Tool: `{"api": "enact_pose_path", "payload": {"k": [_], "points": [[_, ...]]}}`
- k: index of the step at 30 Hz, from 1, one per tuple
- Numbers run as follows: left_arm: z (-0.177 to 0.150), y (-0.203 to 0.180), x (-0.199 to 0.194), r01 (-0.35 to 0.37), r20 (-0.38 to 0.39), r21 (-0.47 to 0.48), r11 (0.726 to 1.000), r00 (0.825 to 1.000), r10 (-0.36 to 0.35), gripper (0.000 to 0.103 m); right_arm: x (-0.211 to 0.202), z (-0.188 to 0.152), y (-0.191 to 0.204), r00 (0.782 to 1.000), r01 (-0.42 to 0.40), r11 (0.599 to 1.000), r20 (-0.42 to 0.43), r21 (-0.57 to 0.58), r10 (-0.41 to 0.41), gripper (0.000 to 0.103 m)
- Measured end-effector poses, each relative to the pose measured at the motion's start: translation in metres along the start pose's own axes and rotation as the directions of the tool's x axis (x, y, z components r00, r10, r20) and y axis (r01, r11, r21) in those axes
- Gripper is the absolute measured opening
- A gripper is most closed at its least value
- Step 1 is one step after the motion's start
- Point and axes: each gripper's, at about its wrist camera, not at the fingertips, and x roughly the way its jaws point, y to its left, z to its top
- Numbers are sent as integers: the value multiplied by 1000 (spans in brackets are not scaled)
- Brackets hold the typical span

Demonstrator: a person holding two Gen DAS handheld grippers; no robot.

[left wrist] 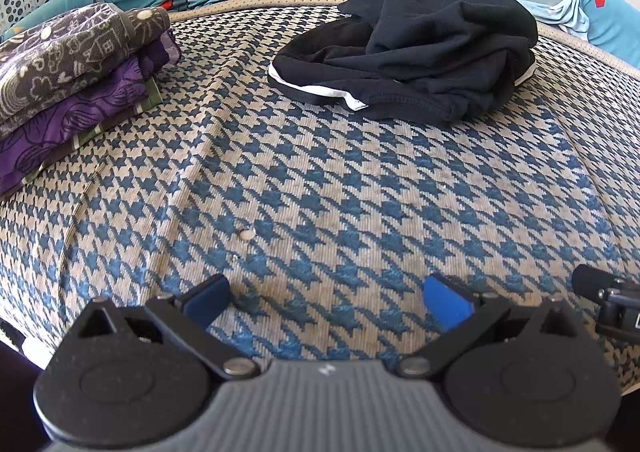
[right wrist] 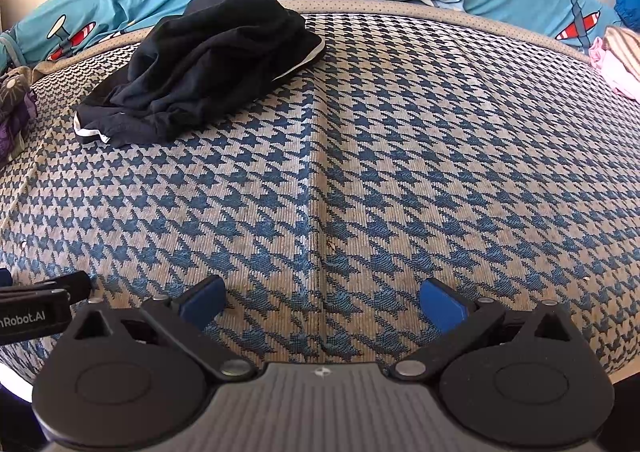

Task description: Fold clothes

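Both tongs, left (left wrist: pixel 327 302) and right (right wrist: pixel 322 302), hang wide open and empty over the bed (left wrist: pixel 360 192), black shorts (left wrist: pixel 412 48) crumpled near its far edge, apparently next, folded stack (left wrist: pixel 72 80) parked aside left.

Bright, sharp daylight (fisheye-warped edges)
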Motion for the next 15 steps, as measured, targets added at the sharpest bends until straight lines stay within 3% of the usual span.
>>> {"api": "enact_pose_path", "payload": {"k": [15], "points": [[1,-1,0,-5,-4,-5,1000,1000,5,103,-1,1,1,1000,6,1000,-1,5,-6,103]]}}
